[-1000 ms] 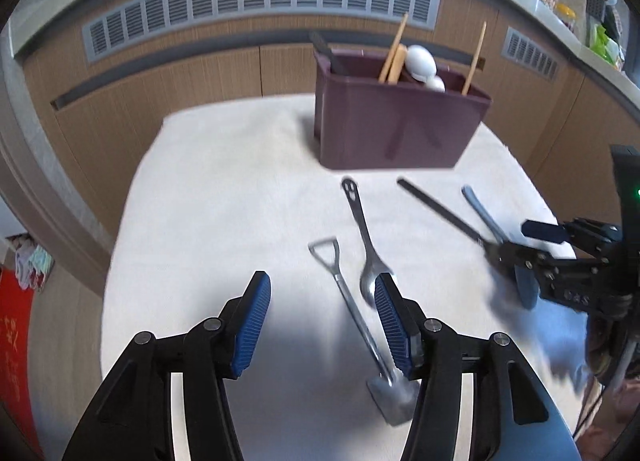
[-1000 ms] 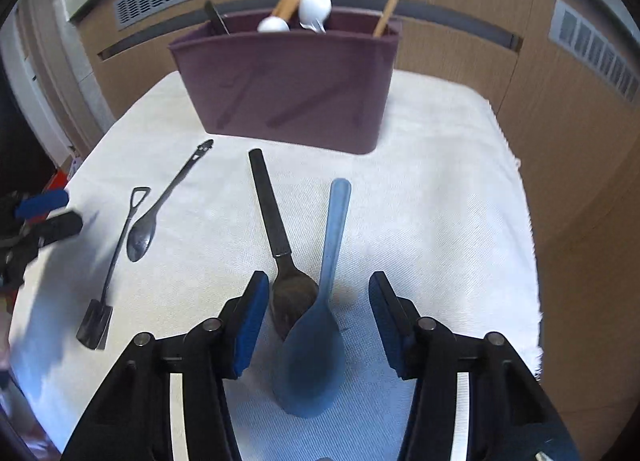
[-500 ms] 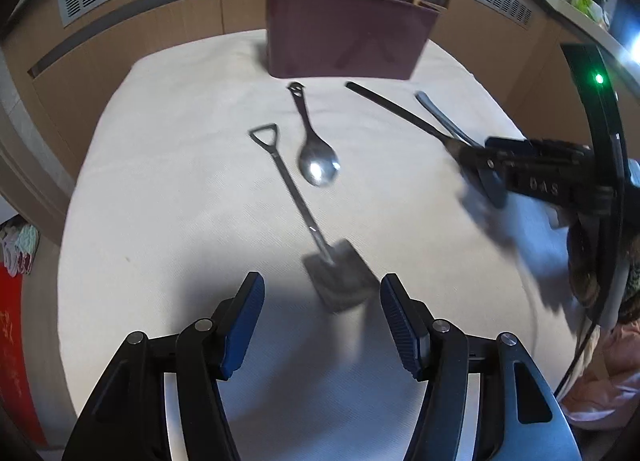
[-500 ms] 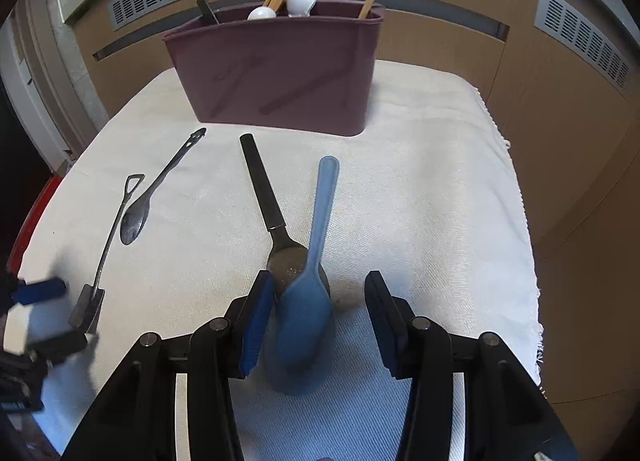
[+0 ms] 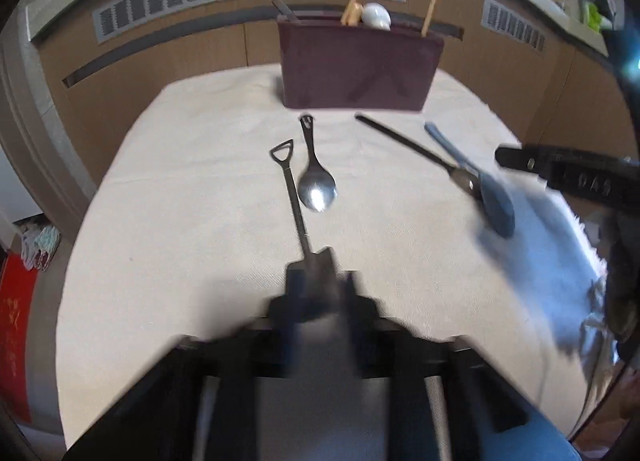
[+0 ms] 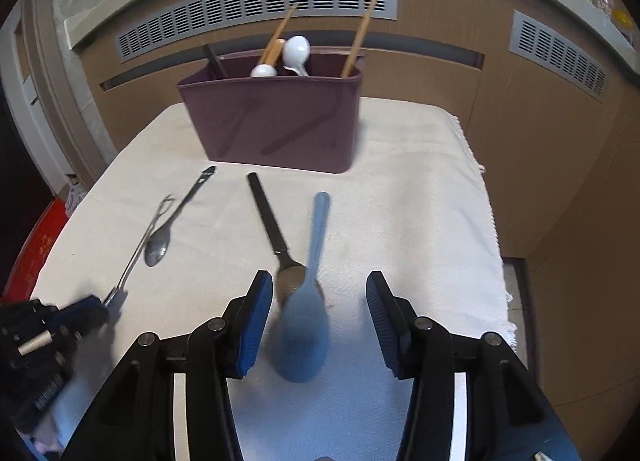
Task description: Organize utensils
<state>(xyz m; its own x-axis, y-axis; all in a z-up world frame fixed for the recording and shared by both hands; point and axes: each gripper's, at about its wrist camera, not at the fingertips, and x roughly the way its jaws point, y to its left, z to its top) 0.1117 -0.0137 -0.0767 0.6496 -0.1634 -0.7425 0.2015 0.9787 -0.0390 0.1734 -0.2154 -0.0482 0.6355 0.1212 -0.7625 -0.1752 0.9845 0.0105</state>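
A metal shovel-shaped spoon (image 5: 294,205) lies on the white cloth, and my left gripper (image 5: 318,281), blurred, is shut on its blade. From the right wrist view the same left gripper (image 6: 86,307) holds the shovel spoon (image 6: 136,257) at the left. A silver spoon (image 5: 316,185) lies beside it. My right gripper (image 6: 318,285) hovers over the bowl of a blue spoon (image 6: 306,325). Its jaws are opening and the pads stand clear of the spoon on both sides. A black-handled spoon (image 6: 268,217) lies against the blue one. The maroon utensil holder (image 6: 276,129) stands behind.
The holder holds chopsticks (image 6: 360,33), white spoons (image 6: 296,51) and a dark utensil. The white cloth (image 6: 420,201) ends in a fringed edge at the right. Wooden cabinets with grey vents (image 6: 256,9) run behind the table.
My left gripper moved onto the shovel spoon's blade and closed on it. My right gripper lifted a little, with the blue spoon still between its open jaws.
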